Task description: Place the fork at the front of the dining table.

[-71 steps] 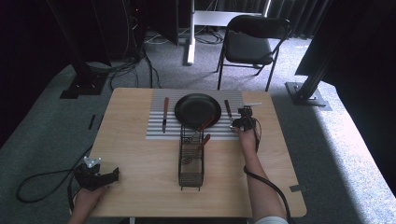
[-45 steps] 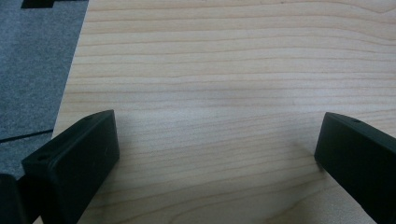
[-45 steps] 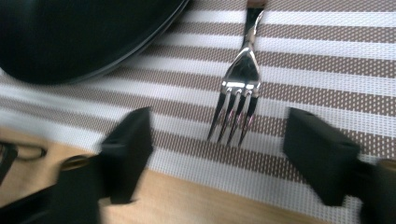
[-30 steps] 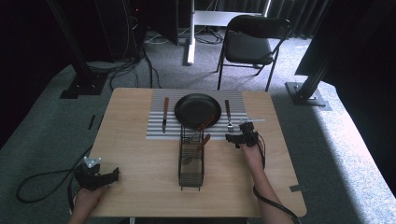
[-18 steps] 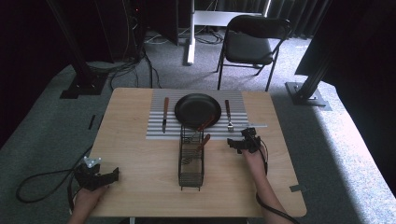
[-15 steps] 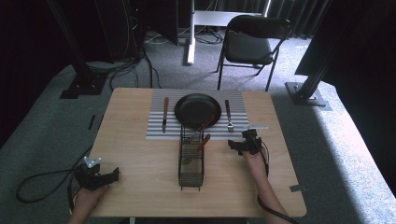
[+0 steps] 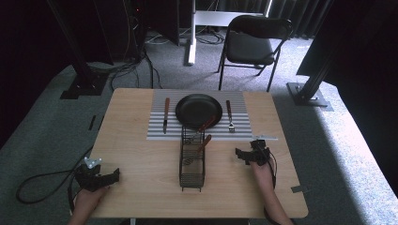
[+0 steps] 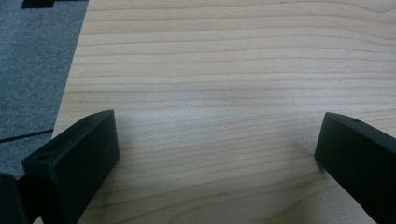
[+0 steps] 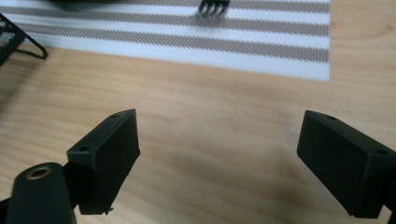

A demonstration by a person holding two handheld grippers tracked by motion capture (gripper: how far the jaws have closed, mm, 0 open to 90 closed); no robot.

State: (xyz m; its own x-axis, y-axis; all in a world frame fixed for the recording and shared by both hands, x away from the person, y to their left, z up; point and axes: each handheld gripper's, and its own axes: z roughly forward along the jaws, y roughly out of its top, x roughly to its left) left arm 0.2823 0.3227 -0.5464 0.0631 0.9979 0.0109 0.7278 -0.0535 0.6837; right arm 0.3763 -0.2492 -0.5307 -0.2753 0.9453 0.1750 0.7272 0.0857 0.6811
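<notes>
— Both grippers empty now? Where's the fork (image 7: 229, 117)?

— Yes. My right gripper (image 7: 247, 155) has pulled back from the striped mat (image 7: 157, 129), jaws spread wide on nothing. The fork lies on the mat, well ahead of those fingertips, beside the pan (image 7: 198, 110).

— And the left gripper (image 7: 101, 177)?

— Parked, released. Fork placed, I judge; the rack (image 7: 192, 157) utensils come next.

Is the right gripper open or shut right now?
Open: the right gripper has its jaws wide apart over bare wooden table, with nothing between them.
</notes>
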